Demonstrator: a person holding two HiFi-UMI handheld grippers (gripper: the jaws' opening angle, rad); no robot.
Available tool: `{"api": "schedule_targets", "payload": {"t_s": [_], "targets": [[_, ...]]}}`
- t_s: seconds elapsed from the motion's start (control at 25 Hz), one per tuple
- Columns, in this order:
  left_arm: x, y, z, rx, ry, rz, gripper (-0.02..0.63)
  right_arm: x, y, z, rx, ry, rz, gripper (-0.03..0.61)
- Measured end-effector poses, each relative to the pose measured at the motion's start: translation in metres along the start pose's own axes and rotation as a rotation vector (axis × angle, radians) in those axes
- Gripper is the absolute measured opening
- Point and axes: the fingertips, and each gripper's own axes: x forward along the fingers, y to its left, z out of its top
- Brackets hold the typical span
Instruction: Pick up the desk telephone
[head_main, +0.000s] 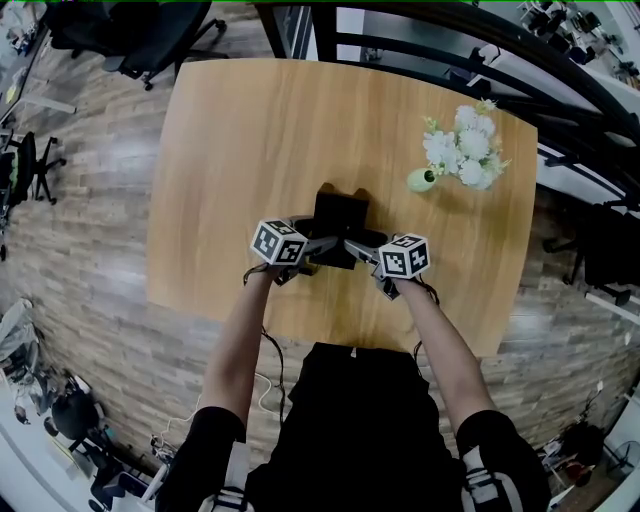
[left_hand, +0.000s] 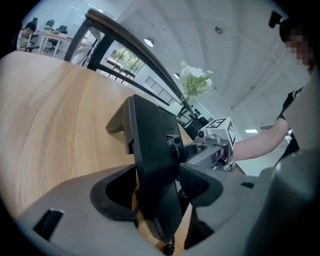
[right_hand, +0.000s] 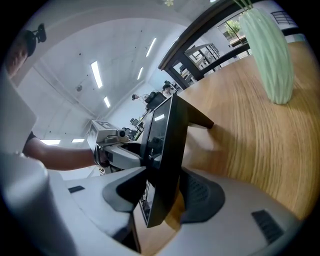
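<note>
The black desk telephone (head_main: 338, 222) stands on the wooden table (head_main: 240, 140), near its front edge. My left gripper (head_main: 318, 248) reaches it from the left and my right gripper (head_main: 362, 250) from the right. In the left gripper view the telephone (left_hand: 150, 145) sits edge-on between my left gripper's (left_hand: 157, 192) jaws, with a gap at the left pad. In the right gripper view the telephone (right_hand: 167, 140) stands between my right gripper's (right_hand: 162, 195) jaws, and wood shows beside the right pad. Both grippers are open around it.
A small green vase of white flowers (head_main: 458, 152) stands at the table's far right, and shows again as the vase (right_hand: 272, 55) in the right gripper view. A dark railing (head_main: 470, 60) runs behind the table. An office chair (head_main: 150, 35) stands at the far left.
</note>
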Motion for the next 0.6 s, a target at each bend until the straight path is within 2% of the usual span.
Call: {"api": "schedule_targets", "payload": {"t_s": [0.12,0.4,0.6], "targets": [[0.0068,-0.0026,-0.0028,-0.006,0.024,-0.020,0.259,0.0014,0.0017,-0.0002,0.017,-0.001,0.014,0.201],[0.0074,-0.0009,-0.0016,-0.015,0.009,-0.012,0.264,0.0030,0.0005,-0.0009,0.116,-0.066,0.046,0.201],[0.0067,-0.0007,-0.0036,-0.025,0.002,0.007,0.264,0.0032,-0.0002,-0.0028,0.122,-0.058,0.036,0.201]]}}
